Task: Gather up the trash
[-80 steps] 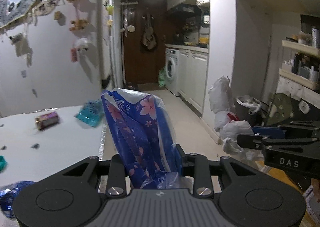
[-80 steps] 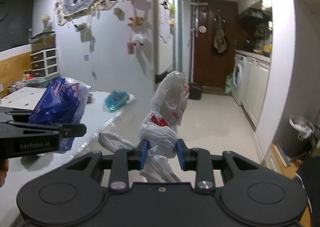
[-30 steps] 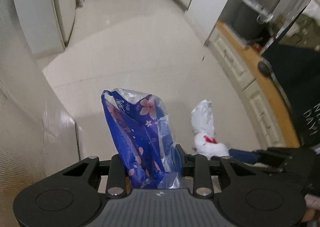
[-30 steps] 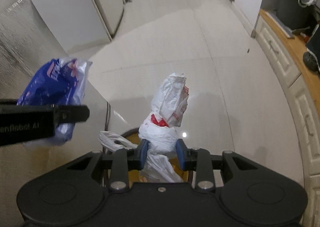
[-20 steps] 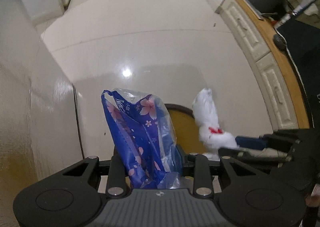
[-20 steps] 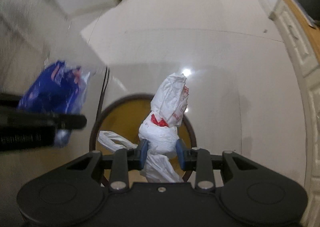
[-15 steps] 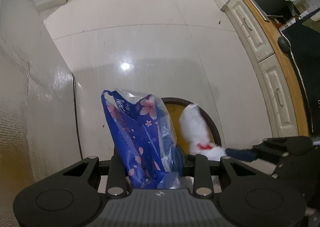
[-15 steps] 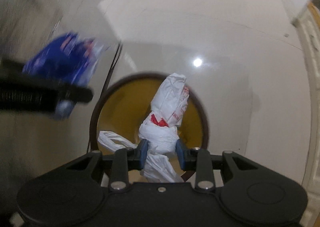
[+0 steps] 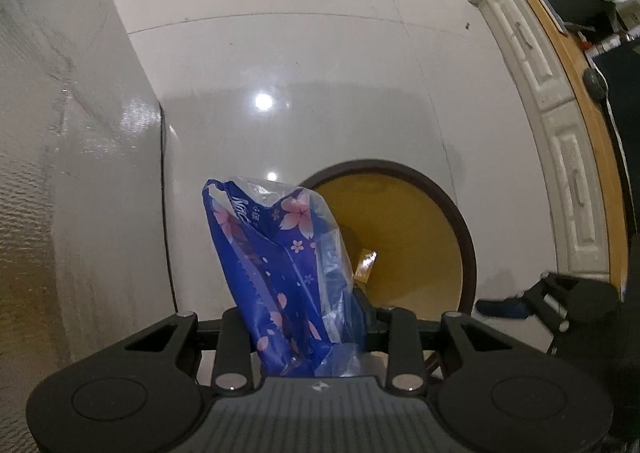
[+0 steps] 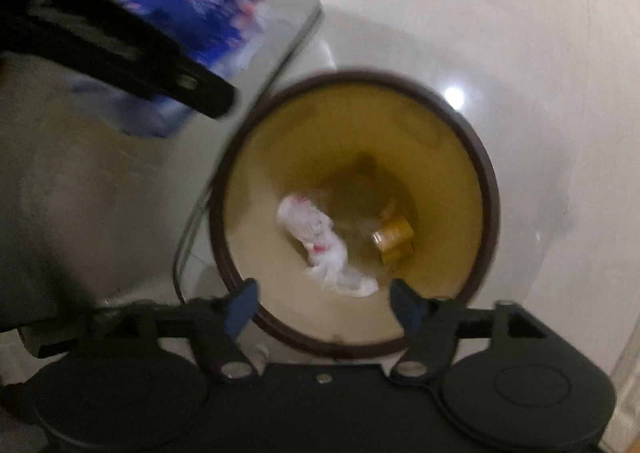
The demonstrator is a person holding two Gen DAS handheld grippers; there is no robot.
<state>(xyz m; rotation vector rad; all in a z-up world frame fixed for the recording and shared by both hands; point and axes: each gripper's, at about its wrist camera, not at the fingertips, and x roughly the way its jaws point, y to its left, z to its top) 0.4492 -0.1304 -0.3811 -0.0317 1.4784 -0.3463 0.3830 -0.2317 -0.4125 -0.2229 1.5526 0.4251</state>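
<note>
Directly below: a round waste bin (image 10: 490, 189) with yellow inside wall and dark brown rim, standing on the pale glossy floor (image 9: 320, 65) just beside a white cabinet side (image 9: 80, 173). Above its mouth, pointing straight down, the right gripper (image 10: 322, 303), blue pads opening wide, nothing between them. Already down inside the bin: a crumpled white plastic bag with red print (image 10: 320, 241), loose, next to a small yellow box-like piece of trash (image 10: 394, 239). Placed so, probably, to let the bag fall clean into the opening and not on the rim.

To the side, the left gripper (image 9: 306, 323), fingers clamped on the lower part of a blue plastic bag with pink flower print (image 9: 280, 253), partly transparent. Held tilted down, near the bin's edge but not over the middle; bag upright between the fingers, covering part of the rim. Likely waiting in turn, with firm grip because thin film slips easily. Next step, by judgement: bring this bag over the mouth, then release.
</note>
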